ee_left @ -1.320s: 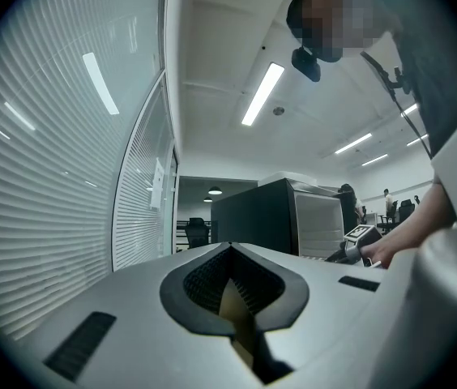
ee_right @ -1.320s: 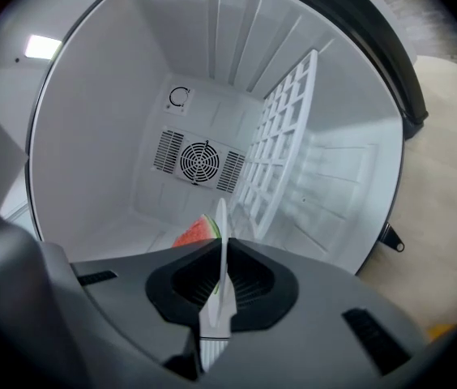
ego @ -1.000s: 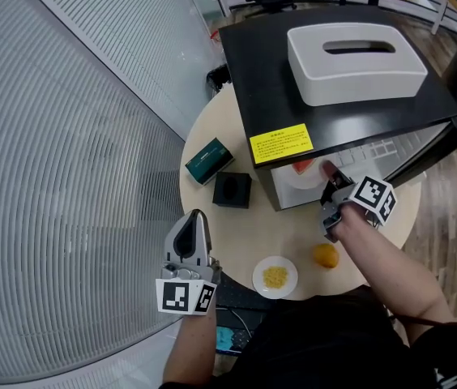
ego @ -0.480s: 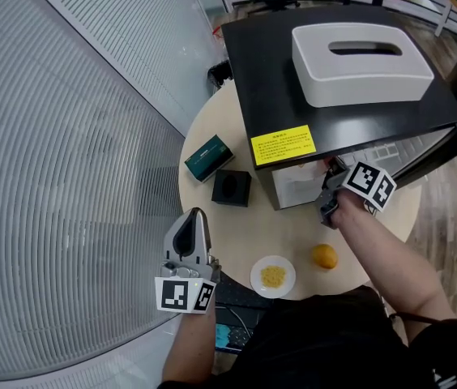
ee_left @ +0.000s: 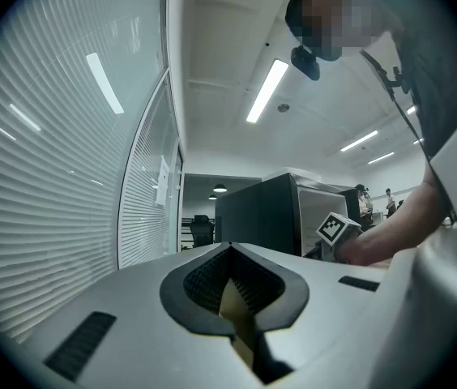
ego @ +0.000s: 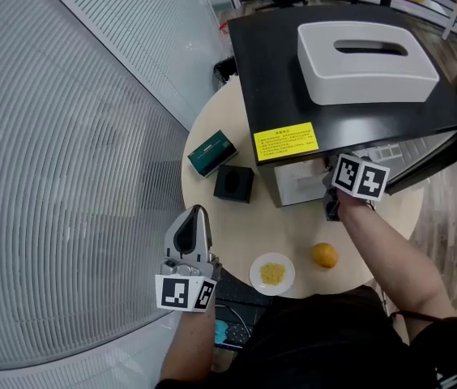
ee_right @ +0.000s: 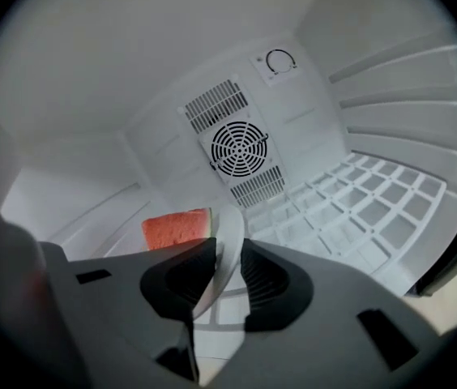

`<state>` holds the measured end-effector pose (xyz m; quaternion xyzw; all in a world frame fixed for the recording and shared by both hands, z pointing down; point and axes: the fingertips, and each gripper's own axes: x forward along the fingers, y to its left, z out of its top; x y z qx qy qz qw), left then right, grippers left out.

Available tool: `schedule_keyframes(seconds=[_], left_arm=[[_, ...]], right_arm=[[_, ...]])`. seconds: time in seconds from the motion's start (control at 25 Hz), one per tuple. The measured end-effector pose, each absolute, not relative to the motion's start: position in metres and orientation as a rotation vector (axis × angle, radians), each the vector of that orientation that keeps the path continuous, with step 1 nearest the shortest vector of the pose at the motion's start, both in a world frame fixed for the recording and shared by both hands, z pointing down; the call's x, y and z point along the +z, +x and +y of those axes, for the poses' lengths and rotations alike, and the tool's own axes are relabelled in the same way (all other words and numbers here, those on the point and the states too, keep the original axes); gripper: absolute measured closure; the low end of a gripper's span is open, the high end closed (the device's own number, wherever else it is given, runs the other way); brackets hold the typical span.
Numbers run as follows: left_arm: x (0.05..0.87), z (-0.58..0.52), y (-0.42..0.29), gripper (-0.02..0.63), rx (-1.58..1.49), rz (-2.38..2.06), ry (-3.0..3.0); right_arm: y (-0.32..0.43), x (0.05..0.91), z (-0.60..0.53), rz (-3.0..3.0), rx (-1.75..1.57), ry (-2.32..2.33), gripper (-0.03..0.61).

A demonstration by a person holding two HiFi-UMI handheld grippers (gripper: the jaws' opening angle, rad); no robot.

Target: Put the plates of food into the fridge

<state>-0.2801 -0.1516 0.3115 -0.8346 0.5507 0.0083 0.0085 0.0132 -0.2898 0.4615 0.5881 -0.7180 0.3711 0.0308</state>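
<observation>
My right gripper (ee_right: 227,280) reaches into the open black fridge (ego: 350,96); in the head view only its marker cube (ego: 360,177) shows at the opening. Its jaws are opening. The white plate's rim (ee_right: 228,237) stands between them, with a gap on the right pad's side. A red watermelon slice (ee_right: 177,228) lies on that plate, over the fridge's white floor. A second small plate of yellow food (ego: 272,274) sits at the round table's near edge, with an orange (ego: 324,255) beside it. My left gripper (ego: 194,215) points upward at the table's left side, shut and holding nothing.
A white tissue box (ego: 368,61) rests on top of the fridge. A green box (ego: 211,153) and a black box (ego: 233,183) lie on the table (ego: 212,217) left of the fridge. Inside are a fan vent (ee_right: 240,151) and a wire shelf (ee_right: 358,209). A slatted glass wall stands at the left.
My right gripper has gone deeper into the fridge, and the plate with the red food has passed out of the head view. The left gripper has stayed put.
</observation>
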Motion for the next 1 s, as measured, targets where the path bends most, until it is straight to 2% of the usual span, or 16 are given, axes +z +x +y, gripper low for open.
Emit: schedule_keyframes(seconds=[0.32,1.0], left_arm=[[0.308,-0.142,-0.279,0.607,0.03,1.729,-2.599],[0.306,-0.122,-0.263,0.607,0.083,1.629,-2.659]], right_arm=[[0.019,0.479,-0.285,-2.073,0.835,1.681,0.442],[0.035,0.419,-0.228,-2.249,0.377,1.732,0.44]])
